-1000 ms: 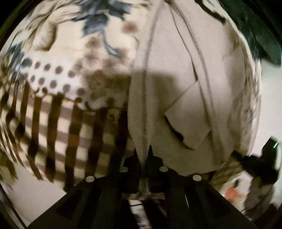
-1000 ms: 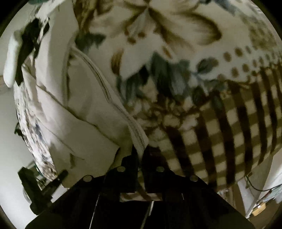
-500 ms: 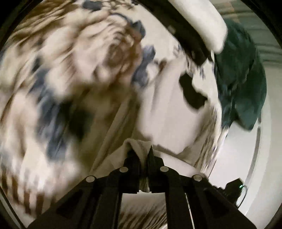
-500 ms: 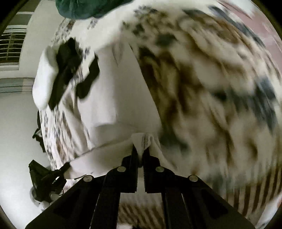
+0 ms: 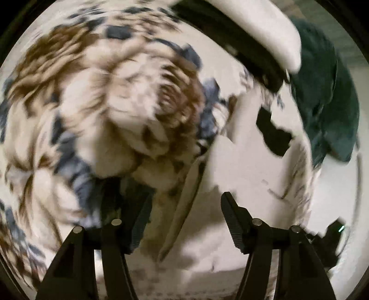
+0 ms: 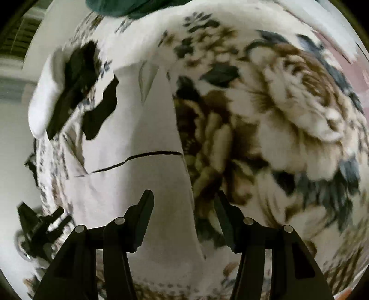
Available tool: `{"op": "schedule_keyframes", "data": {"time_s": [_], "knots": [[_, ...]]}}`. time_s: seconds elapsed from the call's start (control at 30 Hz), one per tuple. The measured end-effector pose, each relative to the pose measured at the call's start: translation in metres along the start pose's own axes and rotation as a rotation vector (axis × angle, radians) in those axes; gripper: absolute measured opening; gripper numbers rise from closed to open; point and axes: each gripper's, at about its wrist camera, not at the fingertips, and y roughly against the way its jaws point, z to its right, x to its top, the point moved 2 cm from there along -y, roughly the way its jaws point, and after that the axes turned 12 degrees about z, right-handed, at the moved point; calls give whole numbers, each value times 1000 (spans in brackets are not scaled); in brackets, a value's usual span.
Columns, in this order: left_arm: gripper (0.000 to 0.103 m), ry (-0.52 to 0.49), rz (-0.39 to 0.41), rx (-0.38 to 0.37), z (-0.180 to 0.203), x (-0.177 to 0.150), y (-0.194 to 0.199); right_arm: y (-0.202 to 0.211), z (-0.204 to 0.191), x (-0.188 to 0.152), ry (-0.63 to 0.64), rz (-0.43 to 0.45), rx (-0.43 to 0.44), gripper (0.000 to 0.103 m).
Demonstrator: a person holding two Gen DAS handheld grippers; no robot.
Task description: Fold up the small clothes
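Note:
A pale beige small garment (image 5: 249, 161) lies folded on a flower-patterned blanket (image 5: 120, 110); it also shows in the right wrist view (image 6: 138, 180), with a dark slit across it. My left gripper (image 5: 184, 207) is open and empty just above the garment's left edge. My right gripper (image 6: 184, 203) is open and empty over the garment's right edge, where it meets the blanket (image 6: 288, 115). Both views are blurred by motion.
A dark green cloth (image 5: 327, 92) lies at the far edge of the blanket, also seen in the right wrist view (image 6: 129, 7). A white and black piece (image 6: 60, 92) lies beyond the garment. Black equipment (image 6: 39, 226) stands off the blanket's side.
Both grippers were shut on the garment's edge and carried it forward over itself. Now both have opened and let go, and the garment lies flat.

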Motion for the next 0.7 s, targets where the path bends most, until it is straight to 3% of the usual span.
{"op": "schedule_keyframes", "data": {"time_s": [0.1, 0.13, 0.17, 0.2, 0.3, 0.4, 0.47, 0.6, 0.67, 0.7], "knots": [[58, -51, -13, 32, 15, 2, -29, -22, -6, 7, 16, -23, -13, 57], [57, -60, -6, 31, 20, 4, -35, -28, -6, 9, -3, -28, -15, 48], [31, -73, 18, 36, 24, 7, -39, -30, -7, 12, -21, -19, -9, 35], [14, -84, 32, 36, 28, 10, -42, -32, -8, 14, -21, -8, -26, 8], [9, -84, 30, 61, 27, 11, -45, -26, -14, 20, 5, 55, -53, 4], [9, -66, 1, 84, 12, 6, -48, -27, -14, 23, 37, 70, -105, 3], [10, -42, -19, 60, 8, 8, -49, -43, -5, 22, 15, 12, -127, 3], [15, -103, 0, 52, 26, 25, -27, -46, -14, 30, 16, -31, -89, 7], [38, -147, 31, 42, 41, 38, -19, -39, -23, 42, 23, -4, -68, 27], [48, -168, 42, 18, 50, 46, -19, -35, -26, 47, 26, 13, -62, 46]]}}
